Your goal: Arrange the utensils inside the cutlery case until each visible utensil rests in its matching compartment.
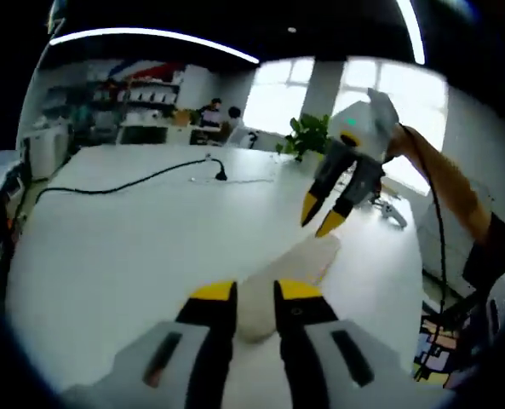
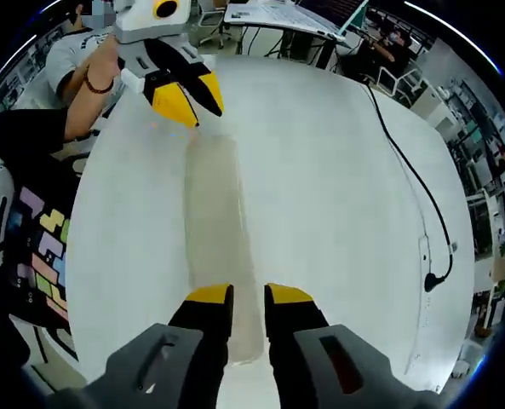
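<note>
White table (image 1: 133, 247) with a long, pale, translucent cutlery case (image 2: 218, 230) lying flat on it, seen from both ends. No utensils can be made out in or around the case; its compartments are too faint to tell apart.

Left gripper view: the left gripper (image 1: 255, 291) sits low over the near end of the case (image 1: 286, 277), its yellow-tipped jaws a narrow gap apart with the end of the case showing between them; whether they touch it cannot be told. At the far end of the case hangs the right gripper (image 1: 320, 215), held in a person's hand (image 1: 398, 143), its yellow tips pointing down, slightly parted and just above the case. Behind it stand a potted plant (image 1: 307, 135) and bright windows; a black cable (image 1: 124, 183) runs across the table to a plug.

Right gripper view: the right gripper (image 2: 248, 296) is over its own end of the case, jaws a narrow gap apart, the case edge visible between them; contact cannot be judged. The left gripper (image 2: 188, 98) is at the opposite end, its tips close together above the case. A black cable (image 2: 414, 179) trails along the right side of the table.
</note>
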`<state>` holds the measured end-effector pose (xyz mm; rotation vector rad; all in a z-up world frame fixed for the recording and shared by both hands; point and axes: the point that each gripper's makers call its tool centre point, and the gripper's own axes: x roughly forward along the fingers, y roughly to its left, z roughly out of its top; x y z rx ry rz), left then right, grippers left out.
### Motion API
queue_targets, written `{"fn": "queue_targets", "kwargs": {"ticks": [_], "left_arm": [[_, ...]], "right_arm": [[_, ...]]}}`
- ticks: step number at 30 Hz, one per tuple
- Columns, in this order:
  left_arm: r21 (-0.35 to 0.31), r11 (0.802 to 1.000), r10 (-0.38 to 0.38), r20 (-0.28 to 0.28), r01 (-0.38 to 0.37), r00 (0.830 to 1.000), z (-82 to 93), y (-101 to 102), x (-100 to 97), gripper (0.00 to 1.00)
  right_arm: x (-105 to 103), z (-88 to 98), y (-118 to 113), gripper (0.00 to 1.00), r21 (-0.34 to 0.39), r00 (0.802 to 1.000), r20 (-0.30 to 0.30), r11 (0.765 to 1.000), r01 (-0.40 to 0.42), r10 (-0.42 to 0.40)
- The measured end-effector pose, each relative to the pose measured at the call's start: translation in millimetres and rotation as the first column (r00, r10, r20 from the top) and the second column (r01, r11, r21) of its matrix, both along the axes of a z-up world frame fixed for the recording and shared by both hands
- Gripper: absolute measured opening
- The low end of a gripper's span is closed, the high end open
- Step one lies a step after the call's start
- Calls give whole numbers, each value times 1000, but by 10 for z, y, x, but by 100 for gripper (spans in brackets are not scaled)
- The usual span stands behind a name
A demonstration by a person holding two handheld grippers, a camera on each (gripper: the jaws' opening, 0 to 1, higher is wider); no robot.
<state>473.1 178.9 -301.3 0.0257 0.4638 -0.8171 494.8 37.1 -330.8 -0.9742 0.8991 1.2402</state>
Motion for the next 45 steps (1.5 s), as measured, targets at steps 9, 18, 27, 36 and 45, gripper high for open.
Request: {"fn": "queue_targets", "kwargs": {"ticks": [9, 18, 27, 36, 45], "left_arm": [[352, 896, -266, -61, 270, 962, -49, -247, -73, 22], [571, 691, -320, -309, 444, 896, -396, -24, -56, 22], [616, 612, -283, -415, 496, 865, -448, -36, -81, 22], [663, 554, -268, -430, 503, 862, -377, 127, 260, 21], [651, 564, -292, -418, 508, 860, -375, 118, 254, 21]], "right_arm": [[-18, -57, -264, 13, -51, 999, -13, 998, -42, 41], [33, -110, -500, 13, -104, 999, -36, 994, -31, 27], [155, -131, -490, 9, -112, 998, -64, 994, -19, 12], [82, -146, -477, 9, -144, 999, -54, 989, -15, 8], [29, -167, -453, 9, -180, 998, -56, 984, 19, -30]]}}
